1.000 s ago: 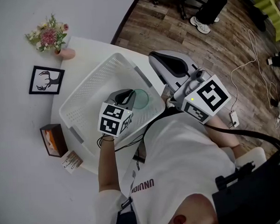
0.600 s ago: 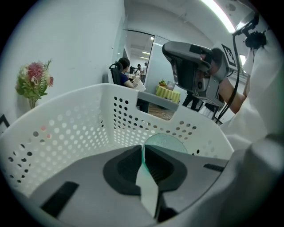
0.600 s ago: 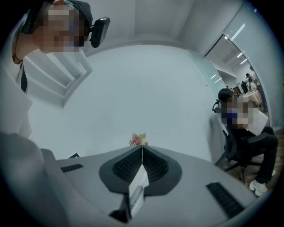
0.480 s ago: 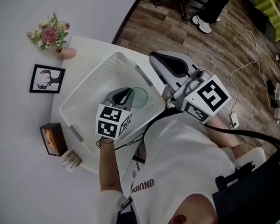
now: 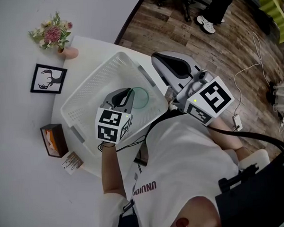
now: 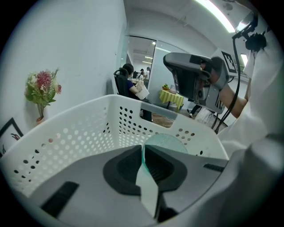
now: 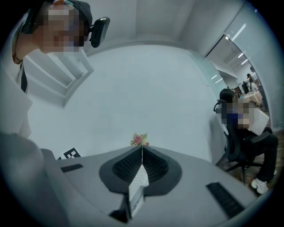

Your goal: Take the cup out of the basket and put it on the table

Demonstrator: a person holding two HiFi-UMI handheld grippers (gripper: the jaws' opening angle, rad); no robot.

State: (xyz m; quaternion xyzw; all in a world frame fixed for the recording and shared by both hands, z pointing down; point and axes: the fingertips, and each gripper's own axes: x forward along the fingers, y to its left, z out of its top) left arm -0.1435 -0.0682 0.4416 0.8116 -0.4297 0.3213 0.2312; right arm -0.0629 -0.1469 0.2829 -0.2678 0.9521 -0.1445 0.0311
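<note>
A white perforated basket (image 5: 84, 97) stands on the white table (image 5: 88, 47). Inside it, at the near right corner, is a translucent green cup (image 5: 142, 99). My left gripper (image 5: 126, 94) reaches into the basket and is shut on the cup's rim. In the left gripper view the thin green rim sits pinched between the jaws of that gripper (image 6: 143, 153), with the cup (image 6: 168, 142) just beyond and the basket wall (image 6: 80, 133) behind. My right gripper (image 5: 158, 60) hovers to the right of the basket, shut and holding nothing; its own view shows the right gripper (image 7: 142, 153) closed against a plain wall.
A pink vase of flowers (image 5: 52, 37) and a framed deer picture (image 5: 47, 80) are on the table's far left. A brown tissue box (image 5: 53, 141) and a small card (image 5: 72, 162) lie by the near left edge. Wooden floor (image 5: 210, 55) lies right of the table.
My left gripper has drawn back slightly toward me with the cup rim in its jaws, and the cup has shifted a little with it. The right gripper has stayed put.
</note>
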